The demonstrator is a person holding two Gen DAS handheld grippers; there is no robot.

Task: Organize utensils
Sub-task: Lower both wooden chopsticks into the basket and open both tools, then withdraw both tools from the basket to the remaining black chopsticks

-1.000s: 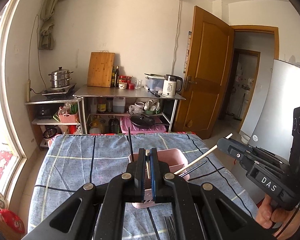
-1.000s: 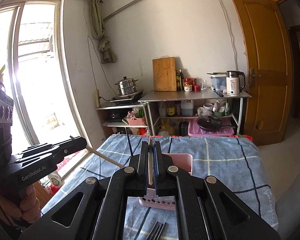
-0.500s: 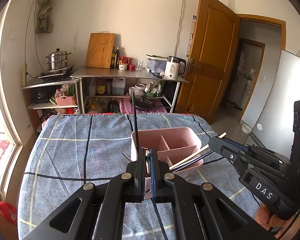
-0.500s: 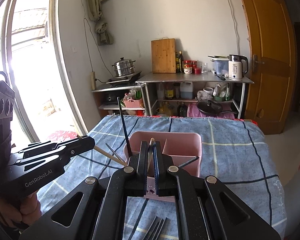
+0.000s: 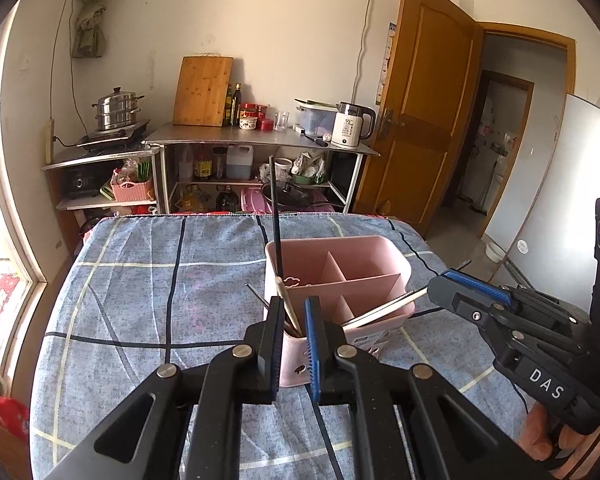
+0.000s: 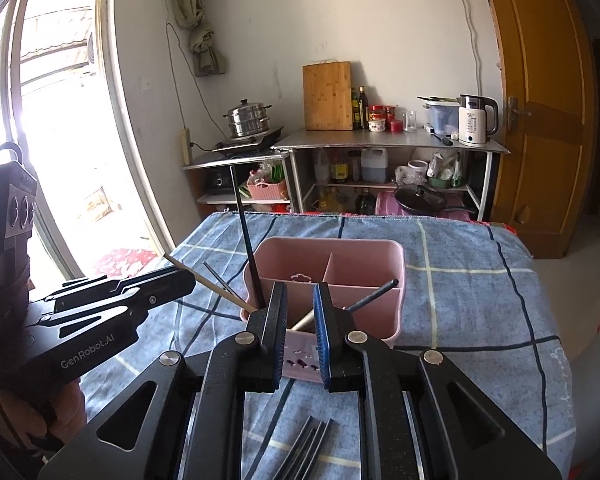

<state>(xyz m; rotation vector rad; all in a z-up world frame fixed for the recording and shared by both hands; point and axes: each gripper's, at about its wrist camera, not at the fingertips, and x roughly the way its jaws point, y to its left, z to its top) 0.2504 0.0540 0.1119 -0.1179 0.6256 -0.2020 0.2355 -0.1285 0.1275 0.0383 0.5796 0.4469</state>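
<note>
Directly ahead of both grippers stands the pink utensil caddy on the blue checked tablecloth, its inside split by dividers into several compartments. The left gripper hangs just above the caddy's near left corner with its jaws a narrow gap apart; a wooden chopstick stands in that gap, leaning against the left finger, its lower end down in the near compartment. Whether the pads actually pinch it cannot be told, since daylight shows between the stick and the blue-padded right finger. A long black chopstick rises steeply from the same left side of the caddy, tilted slightly away from the camera.

From the right wrist view, the right gripper sits over the caddy's near edge, jaws parted somewhat wider and holding nothing; a pale handle and a dark-handled utensil lean out of the near compartment, the pale one showing between the fingers without touching either pad as far as can be seen. Several dark chopsticks lie loose on the cloth below that gripper, nearer the camera than the caddy. A light wooden chopstick pokes out over the caddy's right rim toward the right gripper's body.
</note>
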